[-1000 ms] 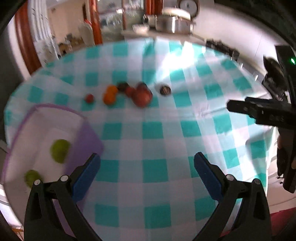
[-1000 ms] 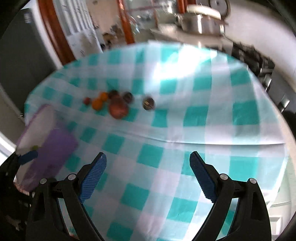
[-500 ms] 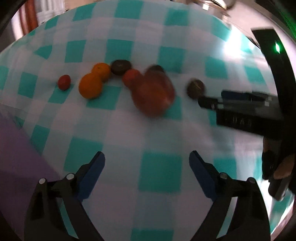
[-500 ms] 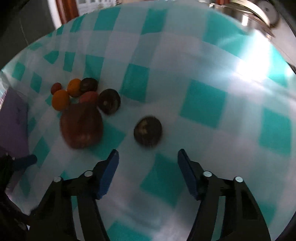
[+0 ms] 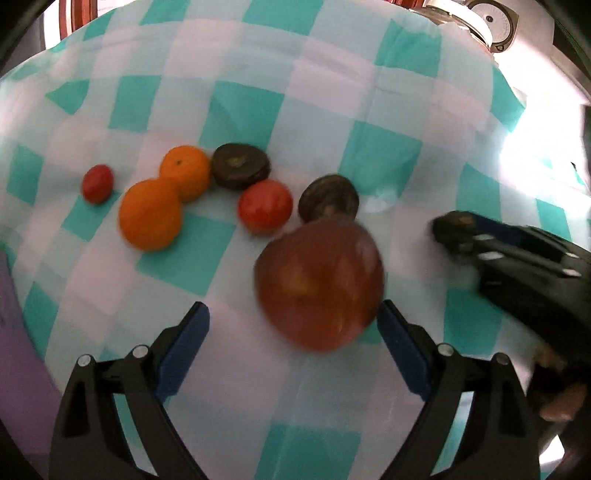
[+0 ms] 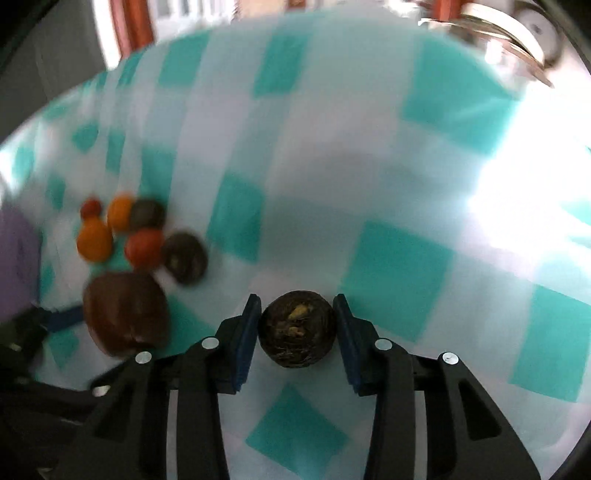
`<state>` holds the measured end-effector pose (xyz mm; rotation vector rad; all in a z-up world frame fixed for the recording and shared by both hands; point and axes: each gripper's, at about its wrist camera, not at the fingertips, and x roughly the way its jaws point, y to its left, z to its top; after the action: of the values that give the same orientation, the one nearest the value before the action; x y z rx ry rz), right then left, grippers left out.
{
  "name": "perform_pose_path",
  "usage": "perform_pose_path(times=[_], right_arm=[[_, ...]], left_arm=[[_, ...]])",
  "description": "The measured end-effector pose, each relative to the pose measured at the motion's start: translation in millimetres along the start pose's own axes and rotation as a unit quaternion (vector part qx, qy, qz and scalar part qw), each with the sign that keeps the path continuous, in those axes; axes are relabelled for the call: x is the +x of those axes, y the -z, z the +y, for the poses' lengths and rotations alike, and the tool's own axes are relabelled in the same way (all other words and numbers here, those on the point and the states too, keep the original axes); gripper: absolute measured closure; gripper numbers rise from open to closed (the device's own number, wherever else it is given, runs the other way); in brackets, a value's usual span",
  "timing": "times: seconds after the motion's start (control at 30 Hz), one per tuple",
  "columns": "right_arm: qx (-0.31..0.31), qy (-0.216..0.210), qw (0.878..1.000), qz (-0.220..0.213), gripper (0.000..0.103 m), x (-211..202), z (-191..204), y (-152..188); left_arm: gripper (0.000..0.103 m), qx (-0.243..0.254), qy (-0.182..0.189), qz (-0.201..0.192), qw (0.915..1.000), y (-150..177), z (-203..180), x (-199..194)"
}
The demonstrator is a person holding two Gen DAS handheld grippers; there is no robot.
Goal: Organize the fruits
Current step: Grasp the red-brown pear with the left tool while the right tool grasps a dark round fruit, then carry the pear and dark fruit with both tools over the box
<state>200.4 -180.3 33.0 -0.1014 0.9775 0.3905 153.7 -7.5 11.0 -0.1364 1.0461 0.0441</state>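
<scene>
We hold our left gripper [image 5: 291,325] low over the checked tablecloth [image 5: 184,258], its jaws spread wide. The big red apple [image 5: 319,282] sits between the blue pads, nearer the right one [image 5: 400,349]; whether that pad touches it we cannot tell. The left pad [image 5: 183,343] stands well apart from the apple, with bare cloth between.

Our right gripper [image 6: 297,323] reaches in low from the right, its blue pads [image 6: 245,338] drawn in close on either side of a dark round fruit [image 6: 297,328]. The pads look to be touching it, or just beside it; the blur keeps us from saying the grip is firm. From the left wrist view the same gripper [image 5: 461,232] lies to the right of the apple, near it but apart.

Farther back on the left lies the rest of the fruit in a loose cluster: a small red tomato [image 5: 97,183], two oranges [image 5: 150,218] touching each other, a dark fruit [image 5: 241,171], a red tomato [image 5: 265,206], and another dark fruit [image 5: 328,199] just behind the apple.

A purple container edge [image 5: 14,332] shows at the near left. To the right and far side the cloth lies open up to its edge, where a metal pot [image 5: 480,18] stands beyond.
</scene>
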Motion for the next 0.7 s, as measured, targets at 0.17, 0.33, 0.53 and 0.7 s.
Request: perform_pose_path(times=[0.17, 0.33, 0.53, 0.7], right_arm=[[-0.001, -0.001, 1.0, -0.014, 0.063, -15.9, 0.1, 0.0], [0.001, -0.007, 1.0, -0.004, 0.063, -11.9, 16.6, -0.2], [0.014, -0.011, 1.0, 0.002, 0.063, -37.1, 36.8, -4.4], [0.014, -0.017, 1.0, -0.017, 0.063, -105.3, 60.8, -10.0]], left_arm=[[0.026, 0.021, -0.029, -0.006, 0.9993, -18.8, -11.4, 15.8], [0.038, 0.048, -0.007, -0.004, 0.9988, -26.6, -9.6, 14.6], [0.038, 0.048, -0.024, 0.012, 0.9985, -23.9, 10.5, -27.5], [0.038, 0.061, -0.033, -0.03, 0.9971, -28.0, 14.2, -114.7]])
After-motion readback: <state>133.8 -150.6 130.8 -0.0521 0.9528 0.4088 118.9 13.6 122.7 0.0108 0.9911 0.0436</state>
